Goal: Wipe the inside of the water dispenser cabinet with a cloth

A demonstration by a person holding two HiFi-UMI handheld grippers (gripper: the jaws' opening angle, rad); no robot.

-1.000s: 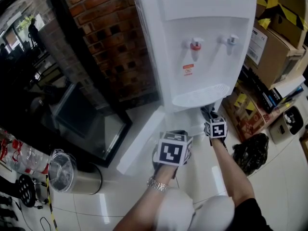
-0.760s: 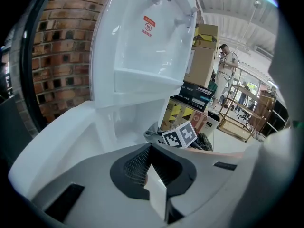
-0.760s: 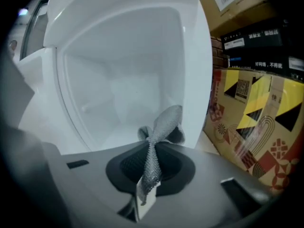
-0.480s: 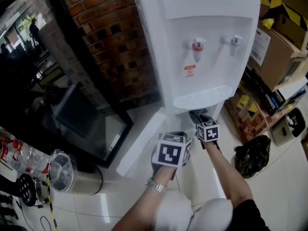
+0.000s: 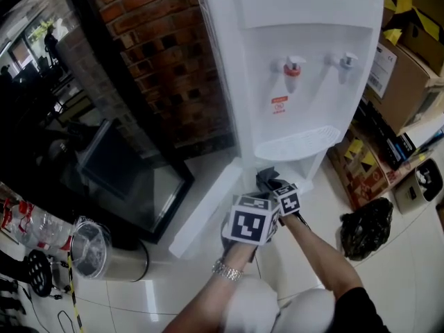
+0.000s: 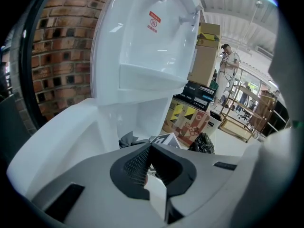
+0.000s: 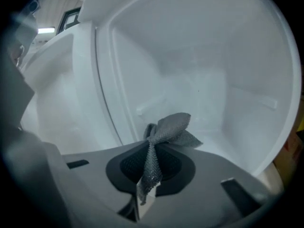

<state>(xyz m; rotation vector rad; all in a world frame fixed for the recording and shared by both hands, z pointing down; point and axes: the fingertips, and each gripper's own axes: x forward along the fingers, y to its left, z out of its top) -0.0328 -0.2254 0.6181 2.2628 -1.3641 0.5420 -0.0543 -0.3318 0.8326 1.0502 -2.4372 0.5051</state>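
Right gripper: jaws pinched a grey mesh cloth
Cloth: bunched at the mouth of the white water dispenser cabinet
Left gripper: jaws pressed together, empty, beside the open door

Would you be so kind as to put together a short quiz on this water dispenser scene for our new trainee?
1. True or false: the right gripper has its jaws shut on the grey cloth.
2. The cabinet door is: A) open, B) shut, C) missing.
3. Fill in: in the head view, the red-topped tap stands to the ____ of the other tap.
Key: 1 true; 2 A; 3 left.
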